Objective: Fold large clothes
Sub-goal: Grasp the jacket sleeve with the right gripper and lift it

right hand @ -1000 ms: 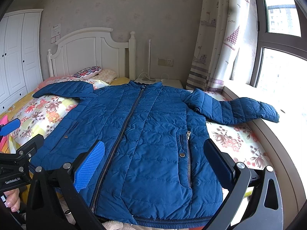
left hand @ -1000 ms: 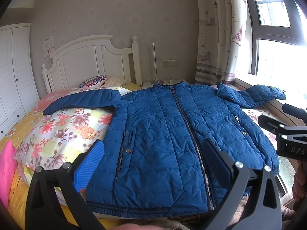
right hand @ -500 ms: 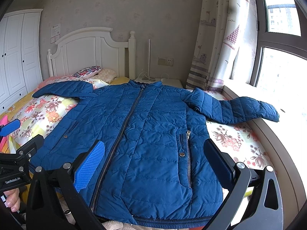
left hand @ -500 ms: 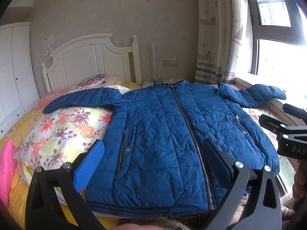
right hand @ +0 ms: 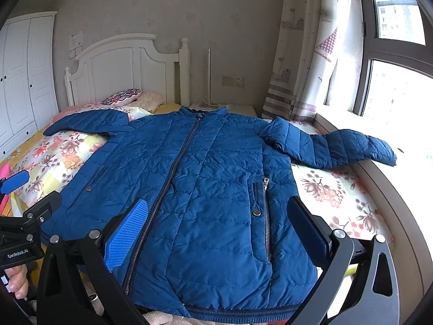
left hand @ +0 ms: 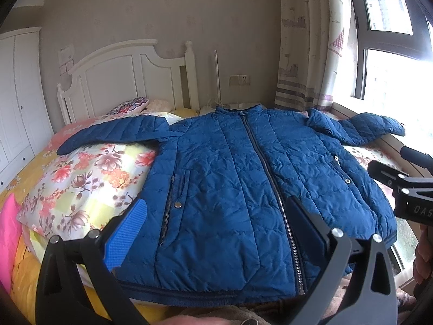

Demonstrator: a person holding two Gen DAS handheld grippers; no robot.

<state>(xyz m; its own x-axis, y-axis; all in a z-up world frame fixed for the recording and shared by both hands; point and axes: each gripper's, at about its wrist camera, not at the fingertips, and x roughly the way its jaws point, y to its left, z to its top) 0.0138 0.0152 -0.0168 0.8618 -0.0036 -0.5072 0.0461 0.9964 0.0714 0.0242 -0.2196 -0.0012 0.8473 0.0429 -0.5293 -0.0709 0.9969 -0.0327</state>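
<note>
A blue quilted jacket [left hand: 238, 178] lies flat and zipped on the bed, front up, collar toward the headboard; it also shows in the right wrist view [right hand: 205, 184]. Its left sleeve [left hand: 113, 135] stretches over a floral pillow, and its right sleeve [right hand: 333, 146] reaches toward the window sill. My left gripper [left hand: 216, 233] is open and empty, hovering above the jacket's hem. My right gripper [right hand: 219, 233] is open and empty, above the hem near the right pocket. Each gripper shows at the edge of the other's view.
A floral pillow [left hand: 81, 178] lies left of the jacket, with a pink cushion [left hand: 8, 230] beside it. A white headboard [left hand: 121, 75] and wardrobe [left hand: 19, 92] stand behind. A window sill [right hand: 384, 189] and curtain [right hand: 305, 54] border the right side.
</note>
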